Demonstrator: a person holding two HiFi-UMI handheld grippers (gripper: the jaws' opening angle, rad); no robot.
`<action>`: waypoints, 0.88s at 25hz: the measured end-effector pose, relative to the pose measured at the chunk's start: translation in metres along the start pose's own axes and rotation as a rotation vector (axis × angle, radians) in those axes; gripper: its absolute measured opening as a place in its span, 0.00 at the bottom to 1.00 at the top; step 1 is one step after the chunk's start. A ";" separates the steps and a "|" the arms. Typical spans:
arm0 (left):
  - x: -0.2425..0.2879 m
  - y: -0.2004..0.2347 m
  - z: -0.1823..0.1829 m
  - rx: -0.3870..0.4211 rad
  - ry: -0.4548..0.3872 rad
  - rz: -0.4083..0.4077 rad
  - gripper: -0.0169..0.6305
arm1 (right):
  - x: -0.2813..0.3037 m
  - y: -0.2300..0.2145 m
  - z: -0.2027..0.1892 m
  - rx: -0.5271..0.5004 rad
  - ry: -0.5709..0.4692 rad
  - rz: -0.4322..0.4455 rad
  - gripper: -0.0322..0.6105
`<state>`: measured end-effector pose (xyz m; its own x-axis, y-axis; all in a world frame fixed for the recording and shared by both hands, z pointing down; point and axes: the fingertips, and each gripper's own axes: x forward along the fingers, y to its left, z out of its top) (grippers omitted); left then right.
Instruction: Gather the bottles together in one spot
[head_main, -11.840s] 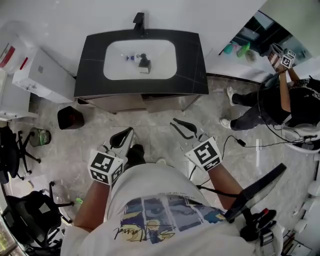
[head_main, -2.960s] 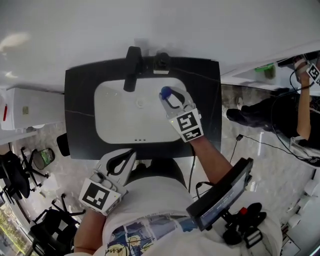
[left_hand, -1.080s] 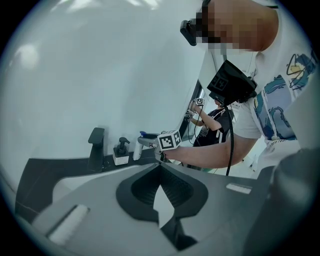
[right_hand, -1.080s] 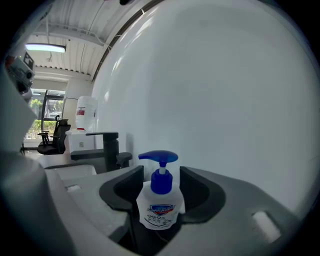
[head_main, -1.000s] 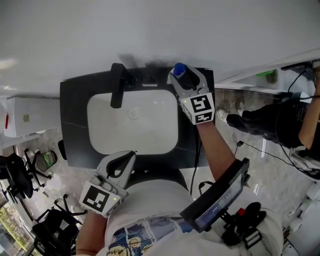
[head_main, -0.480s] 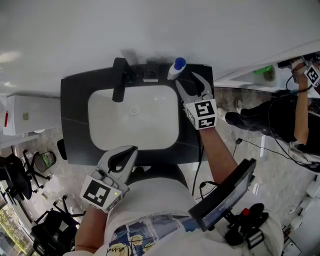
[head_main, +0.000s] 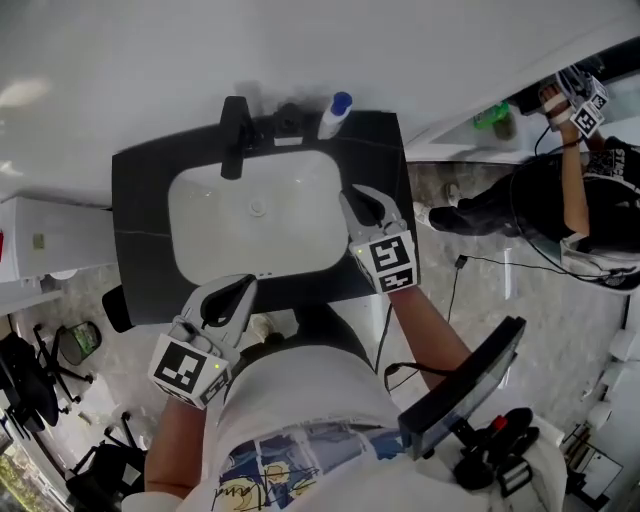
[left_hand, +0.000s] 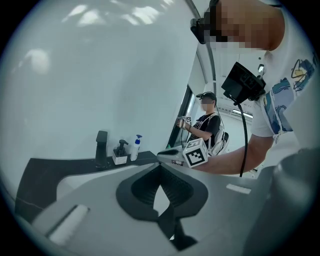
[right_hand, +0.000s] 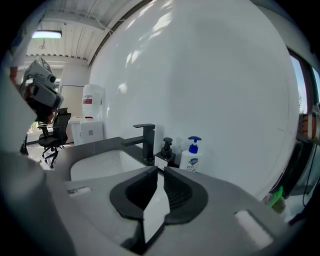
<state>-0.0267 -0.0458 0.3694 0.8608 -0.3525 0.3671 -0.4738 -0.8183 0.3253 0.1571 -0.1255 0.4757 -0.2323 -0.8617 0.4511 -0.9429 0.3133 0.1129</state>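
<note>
A white bottle with a blue pump (head_main: 333, 115) stands upright at the back of the black counter (head_main: 140, 200), close beside a black-pump dispenser (head_main: 289, 121) and right of the black faucet (head_main: 234, 135). The right gripper view shows the bottle (right_hand: 190, 156) and dispenser (right_hand: 165, 152) ahead of the jaws. My right gripper (head_main: 362, 203) hovers over the basin's right rim, well short of the bottle. Its jaws have just been closing to a narrow gap with nothing between them. My left gripper (head_main: 243, 285) is shut and empty at the counter's front edge.
The white basin (head_main: 255, 215) fills the counter's middle. A white cabinet (head_main: 40, 245) stands at the left. Another person (head_main: 575, 175) holding grippers stands at the upper right near a shelf with green bottles (head_main: 493, 118). A dark screen (head_main: 470, 385) hangs at my waist.
My right gripper let go of the blue-pump bottle beside the dispenser, drew back toward the front of the sink, and its jaws narrowed. The left gripper shifted slightly.
</note>
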 end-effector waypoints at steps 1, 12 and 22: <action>-0.005 -0.001 -0.002 0.001 -0.006 -0.002 0.03 | -0.010 0.010 0.000 -0.015 0.008 0.002 0.09; -0.074 -0.006 -0.028 0.026 -0.029 -0.015 0.03 | -0.079 0.111 0.010 -0.048 0.029 0.057 0.05; -0.114 -0.027 -0.052 0.056 -0.021 -0.035 0.03 | -0.121 0.161 0.024 -0.057 -0.018 0.056 0.05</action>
<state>-0.1215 0.0395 0.3639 0.8806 -0.3327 0.3374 -0.4330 -0.8542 0.2878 0.0280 0.0197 0.4174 -0.2891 -0.8488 0.4426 -0.9133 0.3832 0.1382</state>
